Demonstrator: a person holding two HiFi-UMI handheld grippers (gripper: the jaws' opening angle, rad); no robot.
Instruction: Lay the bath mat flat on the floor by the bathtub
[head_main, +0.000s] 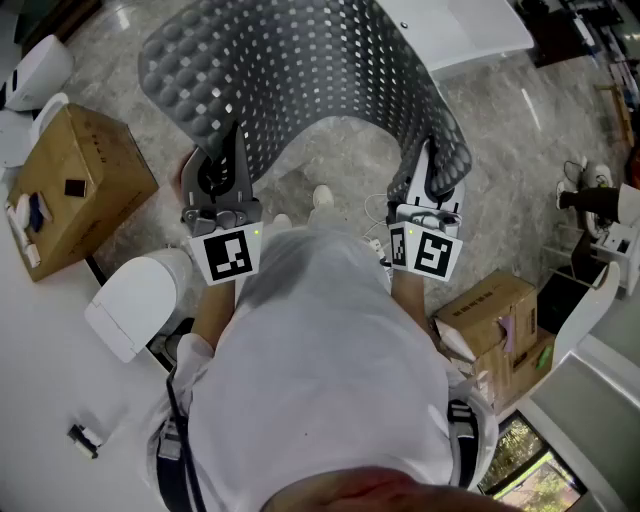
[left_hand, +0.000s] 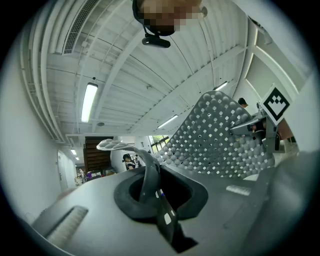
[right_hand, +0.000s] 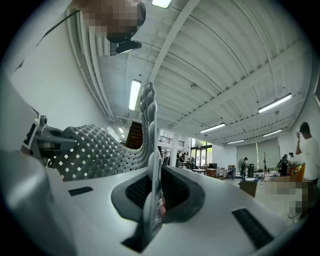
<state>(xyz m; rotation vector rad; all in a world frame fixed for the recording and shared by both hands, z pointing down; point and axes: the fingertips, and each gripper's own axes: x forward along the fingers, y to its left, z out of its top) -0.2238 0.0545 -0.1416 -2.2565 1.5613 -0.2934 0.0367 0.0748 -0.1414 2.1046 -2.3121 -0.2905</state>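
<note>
A grey perforated bath mat (head_main: 300, 75) hangs in an arch above the marbled floor, held up by both grippers. My left gripper (head_main: 222, 172) is shut on the mat's near left edge; in the left gripper view that edge (left_hand: 150, 172) runs pinched between the jaws while the mat (left_hand: 215, 140) spreads to the right. My right gripper (head_main: 432, 178) is shut on the near right edge; in the right gripper view the mat's edge (right_hand: 150, 165) stands upright between the jaws and the mat (right_hand: 95, 147) spreads to the left. A white bathtub corner (head_main: 460, 30) lies at the far right.
A white toilet (head_main: 140, 300) stands at my left, with a cardboard box (head_main: 75, 190) beyond it. More cardboard boxes (head_main: 495, 325) sit at the right. The person's shoes (head_main: 322, 198) show on the floor under the mat. People and tables are far off in the right gripper view.
</note>
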